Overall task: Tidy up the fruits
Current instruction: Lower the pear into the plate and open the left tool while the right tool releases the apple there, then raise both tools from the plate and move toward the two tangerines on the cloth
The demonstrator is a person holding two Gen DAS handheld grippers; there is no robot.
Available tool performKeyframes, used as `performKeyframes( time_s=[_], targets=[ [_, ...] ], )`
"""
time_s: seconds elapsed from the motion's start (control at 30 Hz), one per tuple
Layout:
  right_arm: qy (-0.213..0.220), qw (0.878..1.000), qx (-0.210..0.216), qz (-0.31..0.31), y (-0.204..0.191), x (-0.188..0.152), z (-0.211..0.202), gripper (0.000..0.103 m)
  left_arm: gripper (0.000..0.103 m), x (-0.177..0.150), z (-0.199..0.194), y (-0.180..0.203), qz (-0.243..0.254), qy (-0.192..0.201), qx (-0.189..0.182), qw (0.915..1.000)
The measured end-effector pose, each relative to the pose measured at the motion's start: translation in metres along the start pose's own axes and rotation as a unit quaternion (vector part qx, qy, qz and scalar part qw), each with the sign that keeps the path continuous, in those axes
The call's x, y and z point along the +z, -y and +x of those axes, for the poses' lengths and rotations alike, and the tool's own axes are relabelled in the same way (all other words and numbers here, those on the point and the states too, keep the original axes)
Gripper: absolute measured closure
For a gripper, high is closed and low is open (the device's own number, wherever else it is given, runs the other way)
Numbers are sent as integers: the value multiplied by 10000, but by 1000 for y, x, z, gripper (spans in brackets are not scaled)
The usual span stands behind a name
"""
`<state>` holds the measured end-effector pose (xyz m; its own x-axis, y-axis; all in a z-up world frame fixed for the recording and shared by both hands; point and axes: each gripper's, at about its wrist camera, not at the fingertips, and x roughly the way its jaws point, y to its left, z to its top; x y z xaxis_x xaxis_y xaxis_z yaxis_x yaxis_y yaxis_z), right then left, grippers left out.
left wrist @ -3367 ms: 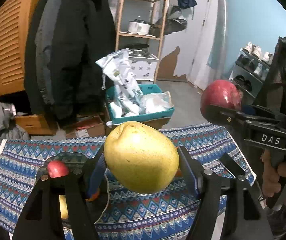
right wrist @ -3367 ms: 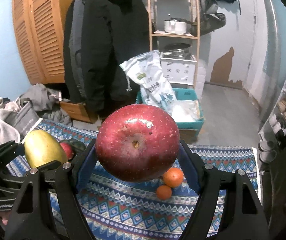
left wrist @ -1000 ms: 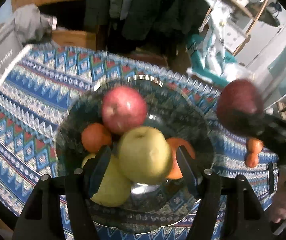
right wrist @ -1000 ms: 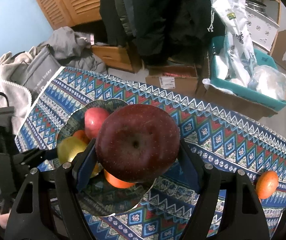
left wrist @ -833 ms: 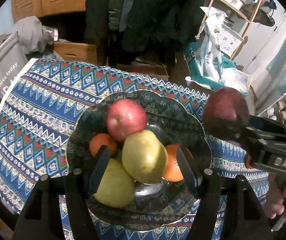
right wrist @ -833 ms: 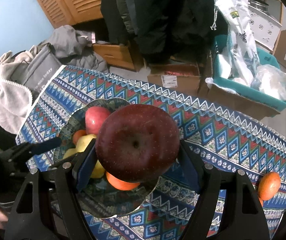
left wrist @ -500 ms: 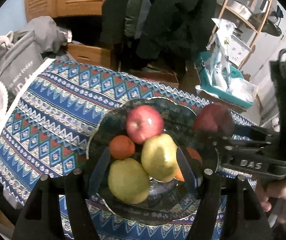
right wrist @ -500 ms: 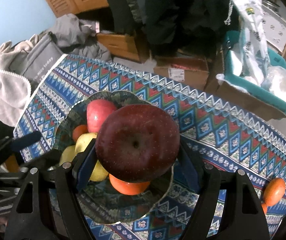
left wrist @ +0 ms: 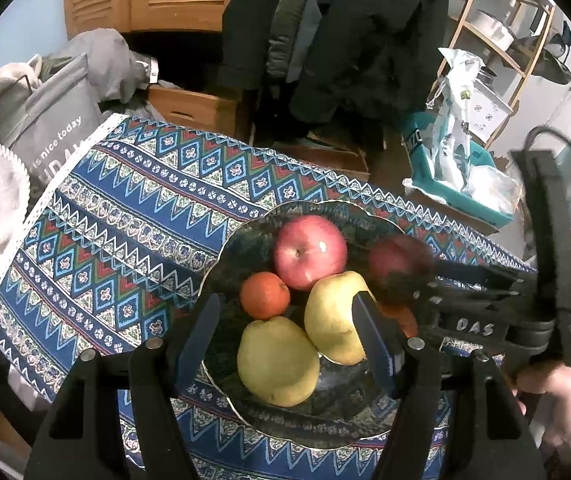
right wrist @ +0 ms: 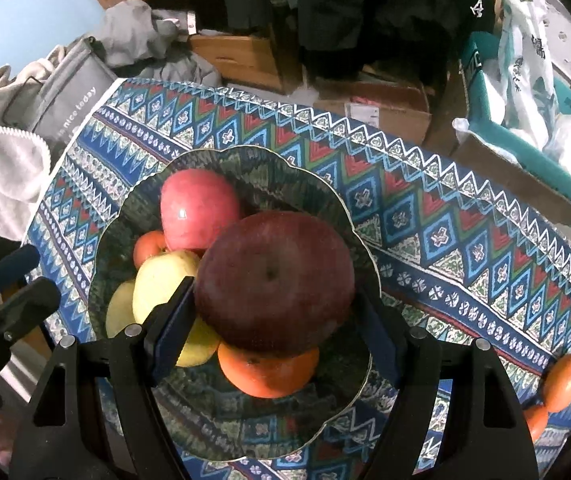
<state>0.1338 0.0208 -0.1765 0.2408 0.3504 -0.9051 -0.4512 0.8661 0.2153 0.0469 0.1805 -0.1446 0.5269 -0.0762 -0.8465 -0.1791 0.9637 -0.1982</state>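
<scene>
Where bowl [right wrist: 349, 216] sits, fruit within.

Black tool [left wrist: 285, 336], blue pads [left wrist: 371, 332], silver screws

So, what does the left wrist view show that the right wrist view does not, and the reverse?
Only the left wrist view shows the person's hand behind the other tool and a metal pot on a shelf. Only the right wrist view shows two oranges lying on the cloth outside the bowl. Both show the bowl holding a pink apple, a small orange and two pears, and the dark red apple gripped in the right gripper.
</scene>
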Motion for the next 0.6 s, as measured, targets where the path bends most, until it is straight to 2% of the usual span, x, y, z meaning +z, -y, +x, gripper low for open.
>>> performKeyframes(
  time_s=[0.07, 0.23, 0.5, 0.6],
  targets=[
    [135, 9999, 93, 18, 0, 3, -8, 25, 33, 0, -1, 2, 22, 12, -5, 10000],
    [348, 9994, -24, -61, -5, 8, -25, 25, 33, 1, -8, 7, 74, 84, 68, 9999],
    [730, 9949, -625, -318, -18, 4, -61, 25, 33, 7, -26, 15, 116, 276, 86, 9995],
    [900, 9929, -714, -312, -19, 2, -79, 25, 33, 9, -37, 22, 193, 395, 39, 9990]
  ],
)
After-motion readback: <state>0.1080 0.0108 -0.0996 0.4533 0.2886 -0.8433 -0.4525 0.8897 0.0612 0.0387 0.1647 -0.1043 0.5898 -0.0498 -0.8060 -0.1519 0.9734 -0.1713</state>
